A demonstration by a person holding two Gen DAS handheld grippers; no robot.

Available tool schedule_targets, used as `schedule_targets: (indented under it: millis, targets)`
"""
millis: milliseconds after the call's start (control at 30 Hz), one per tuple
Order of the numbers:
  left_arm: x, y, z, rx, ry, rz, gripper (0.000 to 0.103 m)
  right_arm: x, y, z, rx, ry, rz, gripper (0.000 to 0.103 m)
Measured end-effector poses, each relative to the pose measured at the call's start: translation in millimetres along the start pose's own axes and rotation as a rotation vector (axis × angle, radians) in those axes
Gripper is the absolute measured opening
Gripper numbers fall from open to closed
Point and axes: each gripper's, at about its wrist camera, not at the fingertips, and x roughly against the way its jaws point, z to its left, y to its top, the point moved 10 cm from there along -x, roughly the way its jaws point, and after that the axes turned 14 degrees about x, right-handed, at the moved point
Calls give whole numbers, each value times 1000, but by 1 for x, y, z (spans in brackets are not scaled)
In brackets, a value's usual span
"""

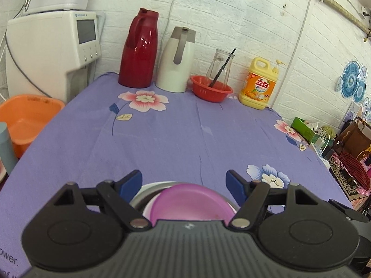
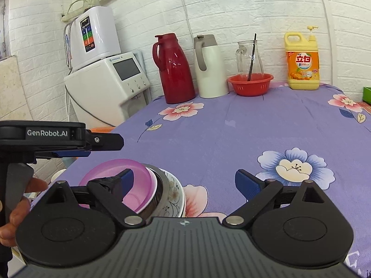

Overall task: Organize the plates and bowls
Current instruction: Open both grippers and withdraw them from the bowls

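We see the nested stack on the near edge of the surface [image 2: 231, 134]: purple plastic bowl [image 2: 116, 180] inside a steel bowl [image 2: 160, 185] inside a patterned ceramic bowl [image 2: 176, 194]. Our left claw [image 1: 184, 180] and right claw [image 2: 184, 181] both stand wide, gripping nothing. We judge the plastic light and the ceramic fragile and slippery; take rims firmly.

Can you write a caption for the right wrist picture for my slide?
Open right gripper beside nested bowls: a purple bowl on top, a flowered bowl outermost, on a flowered purple tablecloth.
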Motion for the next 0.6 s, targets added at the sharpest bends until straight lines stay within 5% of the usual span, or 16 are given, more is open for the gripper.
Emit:
schedule_targets:
  millis: [600]
  targets:
    - [17, -46, -55, -90, -21, 6, 72, 50, -25, -33, -53, -85, -36, 103]
